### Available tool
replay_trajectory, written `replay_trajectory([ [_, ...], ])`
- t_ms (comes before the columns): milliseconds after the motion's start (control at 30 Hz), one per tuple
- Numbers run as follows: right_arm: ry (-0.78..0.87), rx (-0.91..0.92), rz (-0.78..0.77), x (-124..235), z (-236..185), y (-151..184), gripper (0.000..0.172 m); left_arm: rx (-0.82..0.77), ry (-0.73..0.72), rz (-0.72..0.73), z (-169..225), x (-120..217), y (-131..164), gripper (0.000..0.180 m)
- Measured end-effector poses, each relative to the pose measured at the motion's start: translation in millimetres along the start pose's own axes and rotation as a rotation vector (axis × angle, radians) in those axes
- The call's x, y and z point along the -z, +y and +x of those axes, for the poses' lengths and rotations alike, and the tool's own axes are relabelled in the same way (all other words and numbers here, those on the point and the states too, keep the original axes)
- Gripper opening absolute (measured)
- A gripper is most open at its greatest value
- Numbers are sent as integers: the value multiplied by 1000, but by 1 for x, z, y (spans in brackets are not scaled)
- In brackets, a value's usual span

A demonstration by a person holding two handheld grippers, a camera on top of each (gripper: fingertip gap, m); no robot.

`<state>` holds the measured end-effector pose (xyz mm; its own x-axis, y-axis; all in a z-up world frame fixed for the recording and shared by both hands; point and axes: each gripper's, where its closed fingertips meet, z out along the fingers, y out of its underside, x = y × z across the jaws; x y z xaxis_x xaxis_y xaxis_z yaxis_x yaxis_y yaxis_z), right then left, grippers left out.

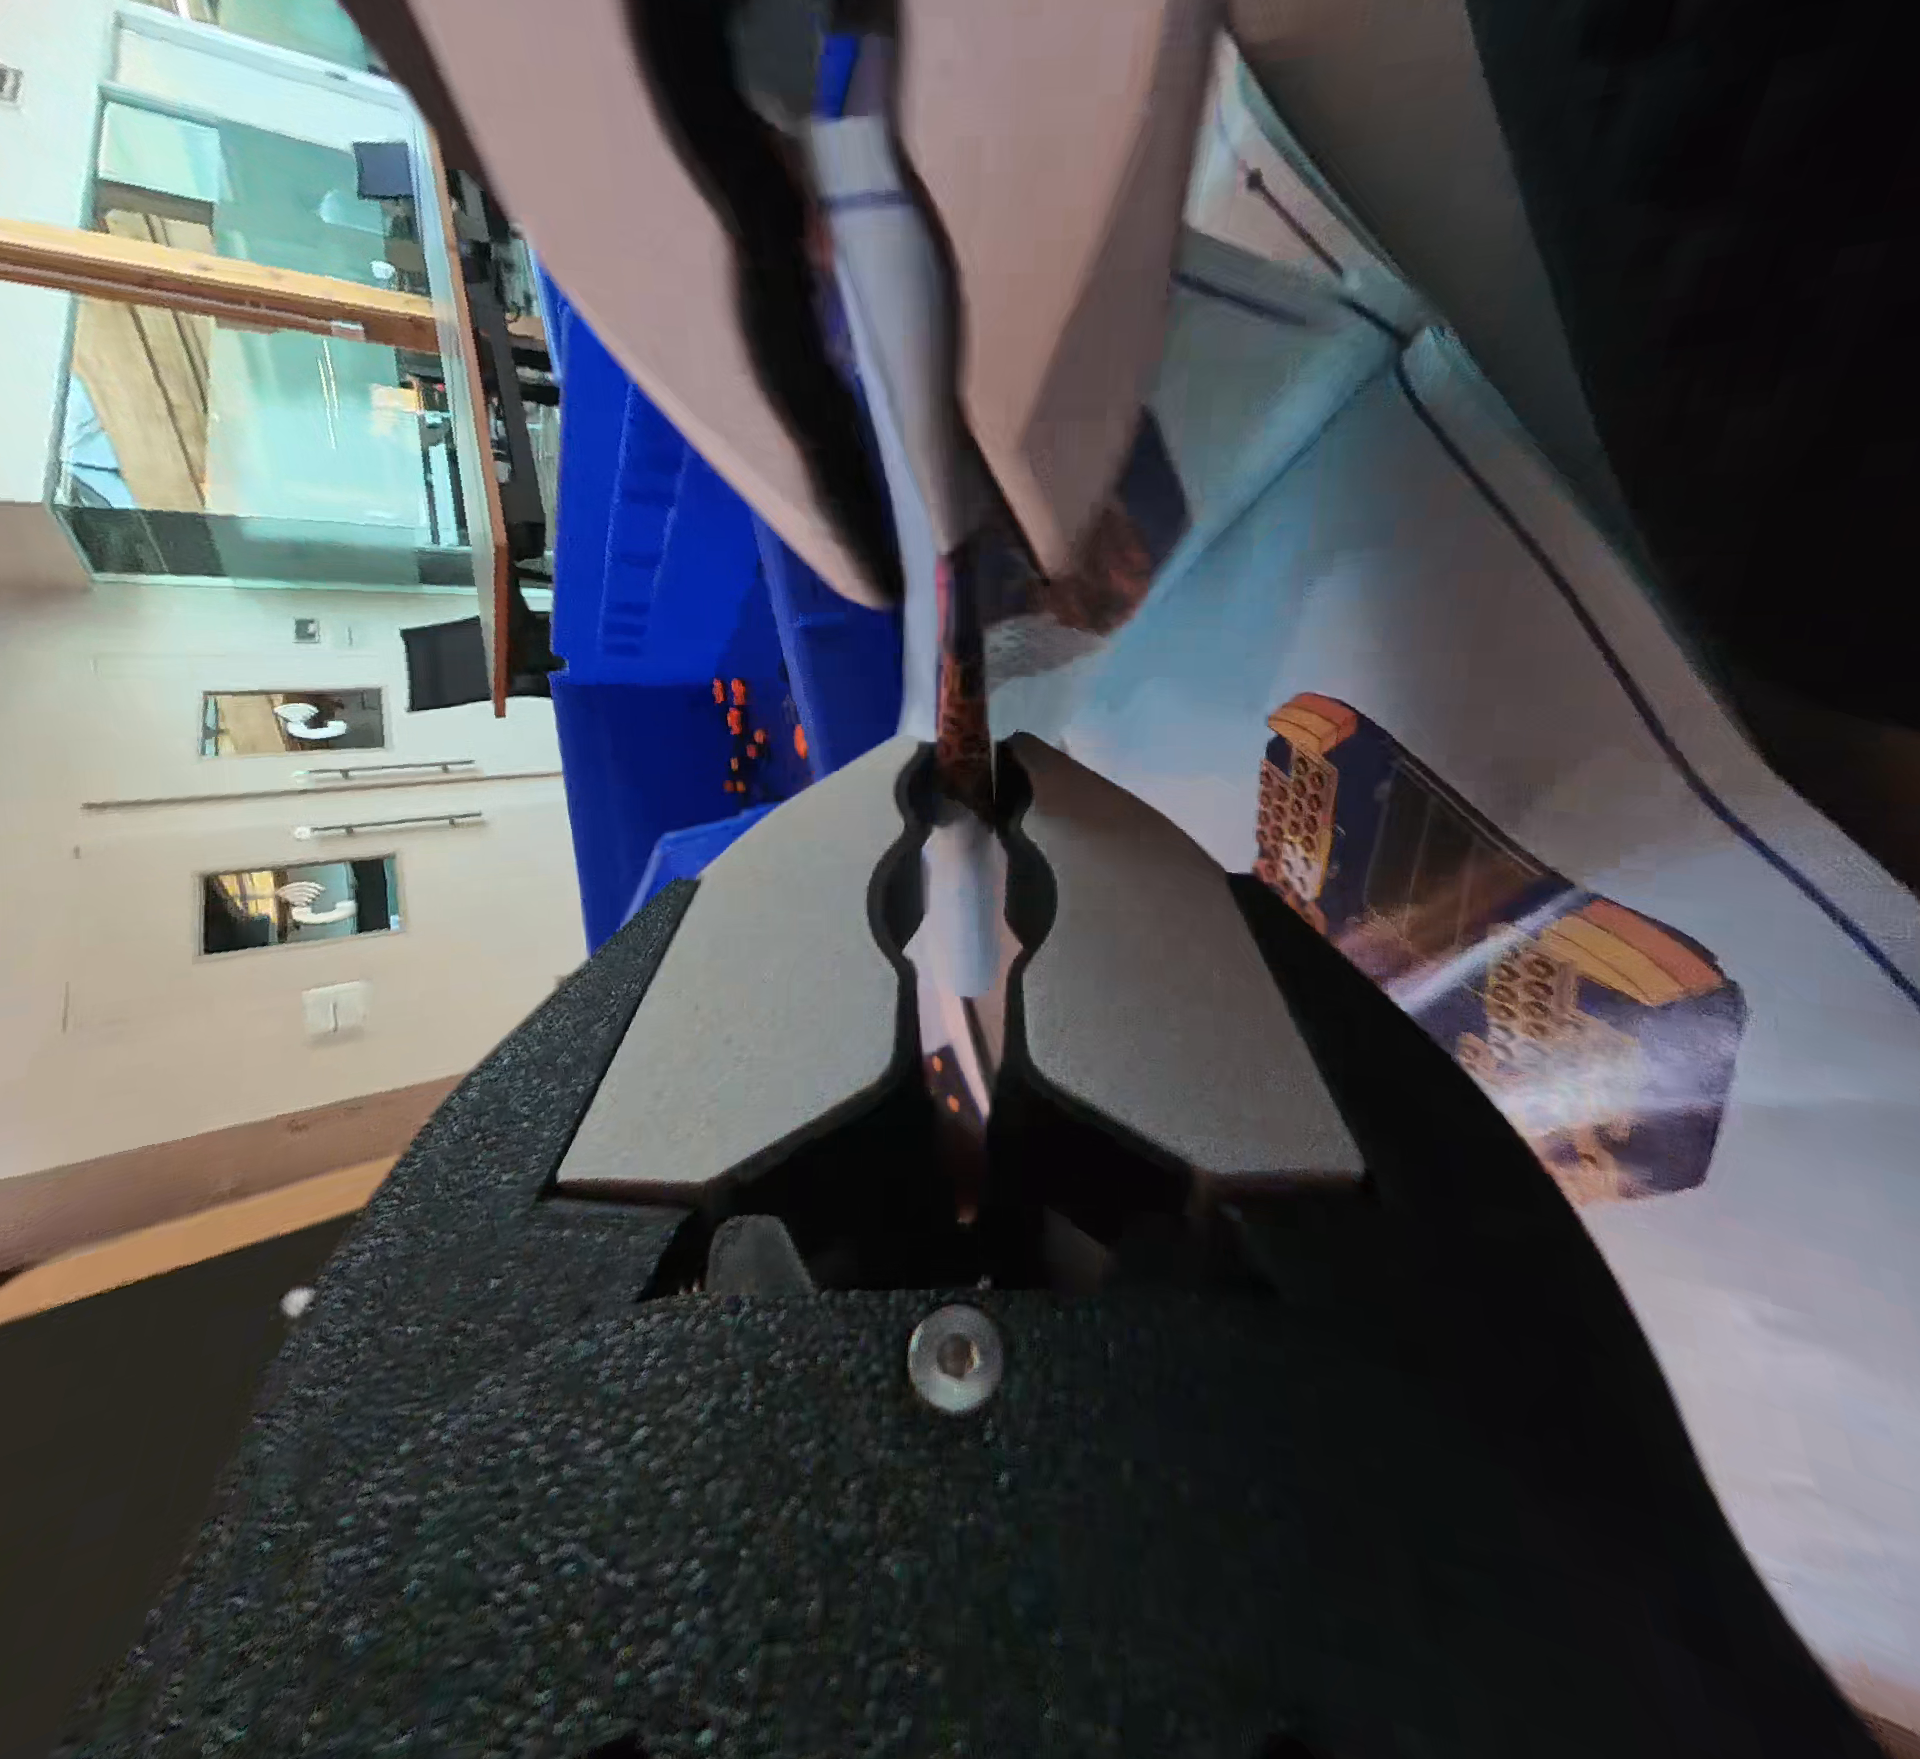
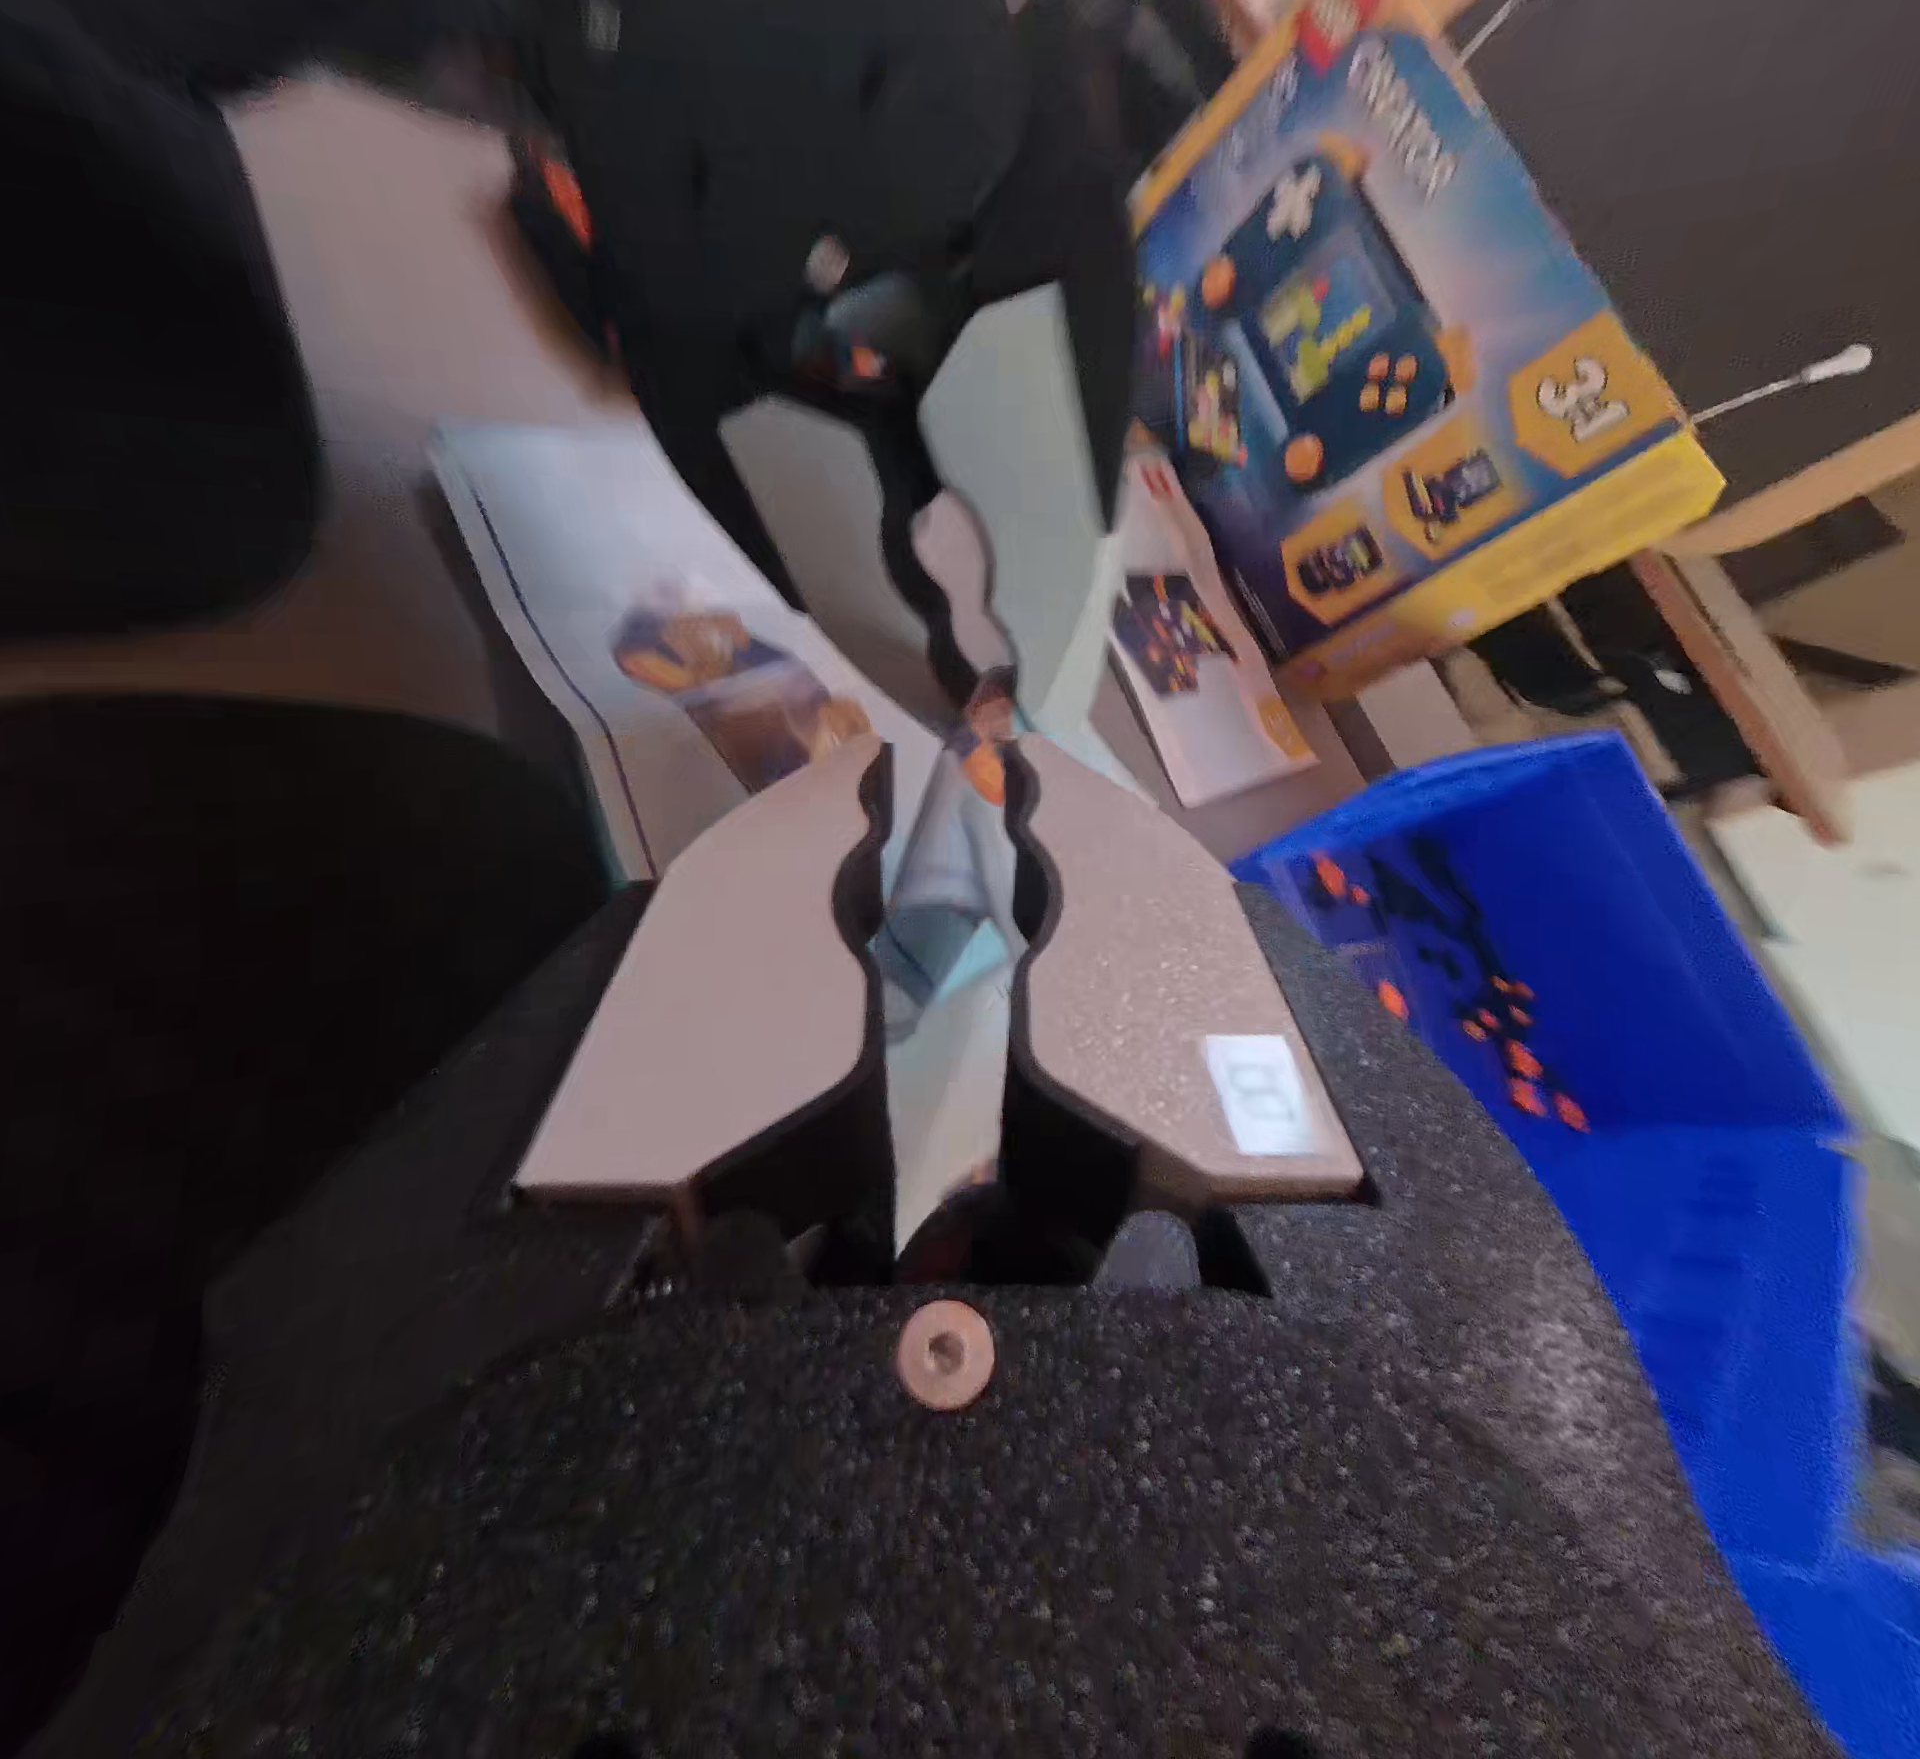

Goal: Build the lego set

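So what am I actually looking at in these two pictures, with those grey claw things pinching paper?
Each picture comes from a camera mounted on a hand-held two-finger gripper, looking forward along its fingers; a person holds one in each hand. In the left view, the left gripper is closed on a page of a printed booklet, and the other gripper reaches in from above. In the right view, the right gripper has a page of the same booklet standing between its fingers; the blur hides whether it is pinched. Nearby are a blue bin holding small orange and dark pieces, a colourful toy box and a second leaflet.
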<state>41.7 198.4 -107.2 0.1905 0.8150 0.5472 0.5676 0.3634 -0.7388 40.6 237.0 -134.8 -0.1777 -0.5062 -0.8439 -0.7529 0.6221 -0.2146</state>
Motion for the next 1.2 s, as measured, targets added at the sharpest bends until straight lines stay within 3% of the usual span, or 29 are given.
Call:
replay_trajectory([
  [133,-180,-418,286,31,29,-12,40,111,-38,-25,12,18,15,11],
  [167,-245,-524,320,37,36,-5,37,129,-40,-37,16,23,19,12],
  [233,-328,-621,260,29,39,25,10,149,-42,-71,23,30,26,16],
  [300,-385,-497,-13,3,17,74,2,168,-41,-106,30,36,32,18],
  [367,-519,-388,-166,-18,-16,93,0,194,-35,-147,37,43,39,20],
  [467,-653,-435,-99,-41,-43,62,2,264,-34,-242,43,63,54,26],
  [567,-742,-353,-65,-42,-56,41,5,401,-145,-339,30,96,73,28],
  [700,-666,-401,86,-23,-7,30,2,558,-333,-411,1,138,83,24],
  [800,-569,-299,64,-23,19,65,0,663,-299,-248,-8,116,44,22],
  [900,-596,-221,99,-34,7,81,0,664,-151,-21,-2,57,-19,22],
  [967,-621,-188,71,-42,-4,88,0,631,-60,54,10,17,-48,21],
  [1033,-596,-96,-9,-47,-11,100,0,562,8,-21,29,-14,-47,19],
  [1100,-537,-7,-4,-48,-12,102,0,519,49,-183,50,-28,-21,15],
  [1200,-485,41,3,-47,-11,103,0,663,42,-254,70,-23,5,5],
])
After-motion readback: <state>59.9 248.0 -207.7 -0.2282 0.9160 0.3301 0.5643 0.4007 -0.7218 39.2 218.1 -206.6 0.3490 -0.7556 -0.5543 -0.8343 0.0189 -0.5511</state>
